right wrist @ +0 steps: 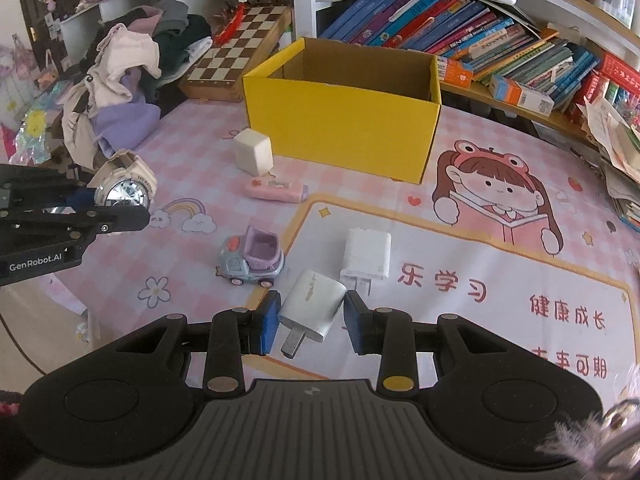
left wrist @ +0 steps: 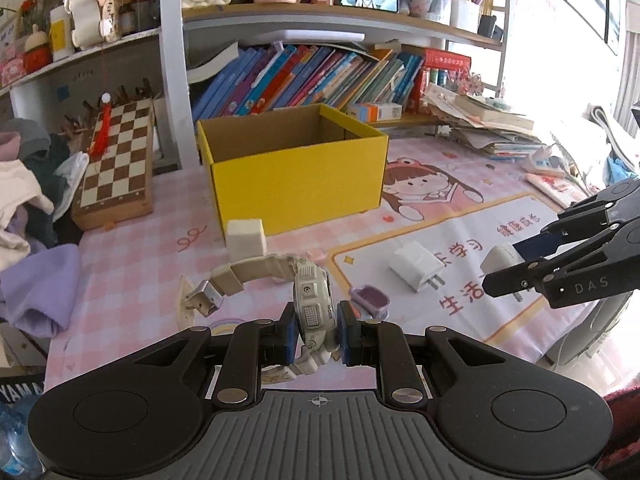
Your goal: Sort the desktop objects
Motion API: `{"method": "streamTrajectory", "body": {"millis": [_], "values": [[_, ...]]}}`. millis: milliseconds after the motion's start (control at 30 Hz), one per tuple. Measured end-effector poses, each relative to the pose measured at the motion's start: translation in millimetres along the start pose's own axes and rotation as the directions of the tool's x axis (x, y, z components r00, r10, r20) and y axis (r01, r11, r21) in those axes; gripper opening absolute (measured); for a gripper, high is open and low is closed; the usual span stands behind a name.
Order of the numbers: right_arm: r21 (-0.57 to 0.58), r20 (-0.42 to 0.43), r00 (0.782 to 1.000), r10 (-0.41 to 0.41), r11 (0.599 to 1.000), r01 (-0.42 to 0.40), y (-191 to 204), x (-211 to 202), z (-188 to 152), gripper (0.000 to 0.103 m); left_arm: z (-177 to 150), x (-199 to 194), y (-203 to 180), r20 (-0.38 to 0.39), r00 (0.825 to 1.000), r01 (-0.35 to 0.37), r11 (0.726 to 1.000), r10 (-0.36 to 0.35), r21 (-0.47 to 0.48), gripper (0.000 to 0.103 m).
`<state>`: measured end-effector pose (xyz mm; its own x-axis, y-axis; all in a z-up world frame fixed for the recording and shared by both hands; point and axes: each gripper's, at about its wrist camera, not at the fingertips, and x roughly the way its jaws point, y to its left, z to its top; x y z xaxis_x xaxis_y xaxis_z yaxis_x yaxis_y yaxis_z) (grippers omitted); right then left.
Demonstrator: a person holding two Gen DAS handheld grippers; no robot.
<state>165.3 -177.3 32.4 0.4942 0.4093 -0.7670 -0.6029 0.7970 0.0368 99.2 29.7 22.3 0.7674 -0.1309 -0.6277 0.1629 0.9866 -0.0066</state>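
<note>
My left gripper (left wrist: 316, 330) is shut on a cream wristwatch (left wrist: 312, 304), lifted off the mat with its strap hanging out to the left. The right gripper (right wrist: 310, 322) is shut on a silver plug charger (right wrist: 314, 306), prongs pointing down-left, also raised. An open yellow cardboard box (left wrist: 296, 180) stands behind, its inside showing nothing. On the mat lie a white plug charger (right wrist: 366, 256), a small purple toy truck (right wrist: 254, 258), a pink eraser-like stick (right wrist: 276, 191) and a cream cube (right wrist: 253, 151). Each gripper shows in the other's view: the right gripper (left wrist: 508, 268), the left gripper (right wrist: 104, 208).
A chessboard (left wrist: 118, 160) leans left of the box. A heap of clothes (right wrist: 120, 80) covers the left edge. Leaning books (left wrist: 312, 76) fill the shelf behind the box, and stacked papers (left wrist: 488, 124) sit at the right.
</note>
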Motion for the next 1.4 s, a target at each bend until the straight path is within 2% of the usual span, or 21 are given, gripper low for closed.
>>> {"method": "streamTrajectory", "body": {"millis": [400,1100,1233,1400], "values": [[-0.063,0.054,0.998,0.033,0.998,-0.029,-14.9,8.5,48.5,0.033,38.3,13.9,5.0,0.059,0.998,-0.026,1.0,0.025,0.017,0.019],[-0.244,0.198,0.977,0.079,0.969,-0.029,-63.0,44.6,175.1,0.033,131.7,72.5,14.4,0.141,0.984,-0.126,0.985,0.11,0.114,0.019],[-0.278,0.204,0.974,0.094,0.96,-0.035,-68.4,59.2,194.6,0.033,148.0,85.0,14.7,0.142,0.984,-0.126,0.983,0.107,0.132,0.019],[-0.314,0.163,0.982,0.092,0.949,-0.036,-75.0,93.9,210.3,0.033,160.5,110.0,19.9,0.113,0.987,-0.134,0.98,0.118,0.144,0.019]]}}
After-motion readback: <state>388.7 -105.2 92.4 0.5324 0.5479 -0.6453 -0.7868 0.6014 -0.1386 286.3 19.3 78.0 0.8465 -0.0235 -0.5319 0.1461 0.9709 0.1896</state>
